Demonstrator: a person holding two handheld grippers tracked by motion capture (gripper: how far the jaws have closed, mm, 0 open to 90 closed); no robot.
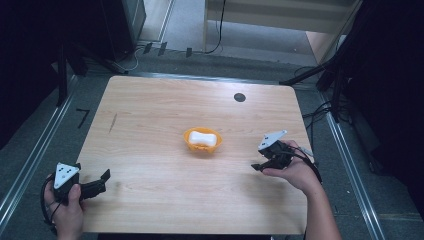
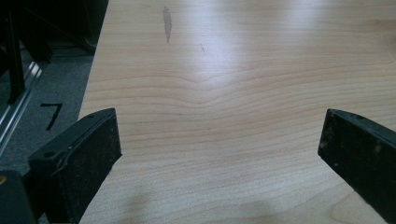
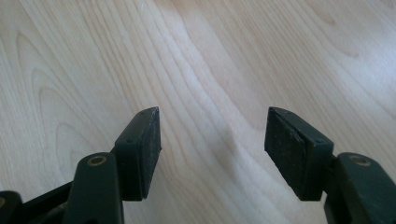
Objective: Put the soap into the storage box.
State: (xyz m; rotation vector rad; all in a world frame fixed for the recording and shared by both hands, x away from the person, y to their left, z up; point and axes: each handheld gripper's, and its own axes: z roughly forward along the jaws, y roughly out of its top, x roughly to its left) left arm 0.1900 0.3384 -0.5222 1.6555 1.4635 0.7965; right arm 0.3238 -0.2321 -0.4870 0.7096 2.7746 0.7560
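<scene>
The orange bowl point(image 1: 202, 140) sits mid-desk point(image 1: 150, 165), holding a white block point(image 1: 202, 137), likely soap or sponge. It looks light, thin-walled and slippery, so pinch its rim. The right gripper point(image 1: 257, 166) hovers right of the bowl, fingers apart, empty; the left gripper point(image 1: 102, 180), well left of it, gapes empty.

White object point(image 1: 202, 138) in orange bowl point(image 1: 189, 142) too small to identify; worktop point(image 1: 150, 200) near edge cut off by frame.

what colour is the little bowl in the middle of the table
The bowl is orange, with something white lying in it. The high view shows it best.
</scene>
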